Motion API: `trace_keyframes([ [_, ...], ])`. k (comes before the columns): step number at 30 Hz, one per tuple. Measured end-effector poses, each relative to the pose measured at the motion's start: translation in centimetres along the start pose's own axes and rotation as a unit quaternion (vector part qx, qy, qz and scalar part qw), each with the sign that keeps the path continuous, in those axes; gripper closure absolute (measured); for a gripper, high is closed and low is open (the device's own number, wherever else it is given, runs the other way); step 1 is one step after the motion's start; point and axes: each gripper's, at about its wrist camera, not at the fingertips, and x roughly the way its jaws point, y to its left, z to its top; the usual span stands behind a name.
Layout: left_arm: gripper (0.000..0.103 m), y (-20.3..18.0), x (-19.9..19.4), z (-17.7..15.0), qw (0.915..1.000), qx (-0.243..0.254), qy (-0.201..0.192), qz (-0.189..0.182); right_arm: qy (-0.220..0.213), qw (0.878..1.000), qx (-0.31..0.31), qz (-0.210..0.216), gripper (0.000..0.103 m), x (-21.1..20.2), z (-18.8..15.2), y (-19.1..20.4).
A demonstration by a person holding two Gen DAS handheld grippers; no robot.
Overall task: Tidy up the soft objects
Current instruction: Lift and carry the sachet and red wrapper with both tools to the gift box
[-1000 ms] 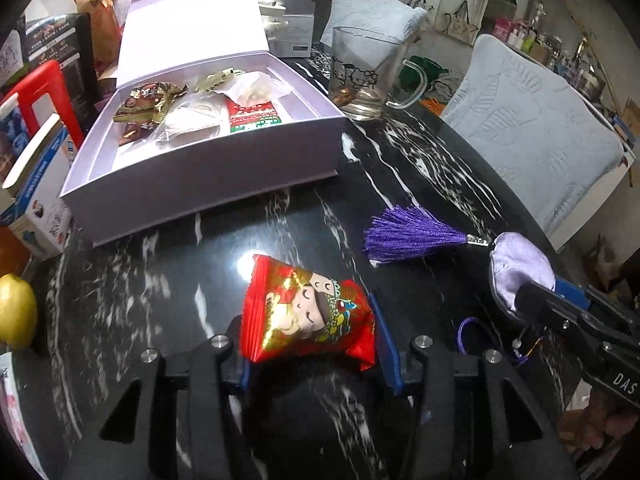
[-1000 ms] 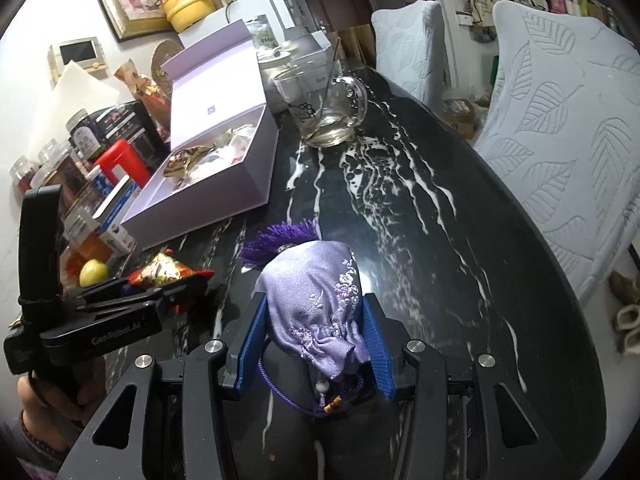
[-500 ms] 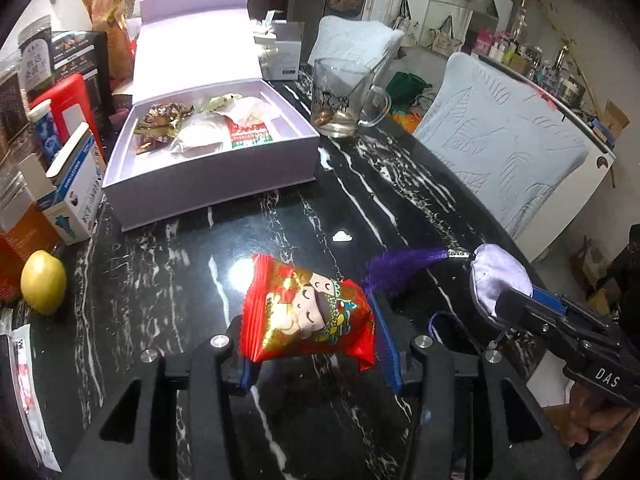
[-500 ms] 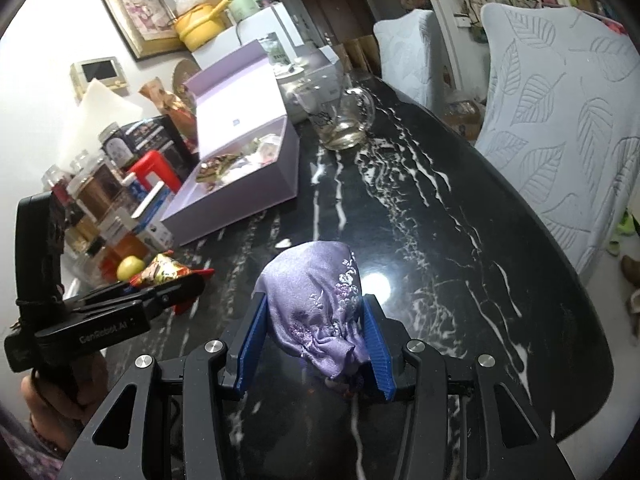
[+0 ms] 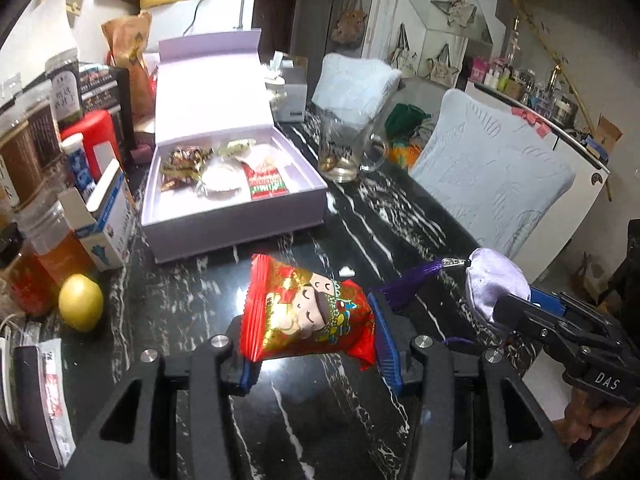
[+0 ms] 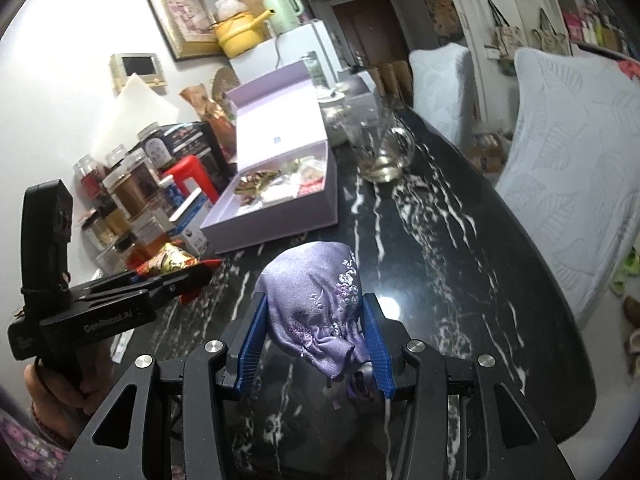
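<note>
My left gripper (image 5: 310,354) is shut on a red snack packet (image 5: 306,312) with a cartoon figure and holds it above the black marble table (image 5: 400,216). My right gripper (image 6: 314,350) is shut on a purple embroidered pouch (image 6: 316,304), also lifted off the table; its purple tassel (image 5: 412,278) hangs out to the side in the left wrist view. The open lilac box (image 5: 236,196) holding several wrapped snacks stands ahead, its lid (image 5: 212,88) upright. The box also shows in the right wrist view (image 6: 280,216).
A glass mug (image 5: 348,152) stands right of the box. A lemon (image 5: 80,302), jars and cartons (image 5: 108,216) crowd the table's left edge. Chairs with pale covers (image 5: 496,180) stand along the right side.
Both grippers have risen from the table with their loads. The pouch and its tassel have come off the surface, and the box now looks farther off and lower.
</note>
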Motion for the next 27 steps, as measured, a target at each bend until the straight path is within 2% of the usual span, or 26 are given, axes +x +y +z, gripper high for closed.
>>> trace_keyframes([
  [8, 0.056, 0.8, -1.5, 2.0, 0.9993, 0.002, -0.038, 0.004, -0.021, 0.999, -0.033, 0.017, 0.057, -0.2, 2.4, 1.6],
  [27, 0.056, 3.3, -3.2, 7.6, 0.9926, -0.001, -0.12, 0.022, -0.057, 0.992, -0.095, 0.054, 0.057, 2.8, 9.4, 4.9],
])
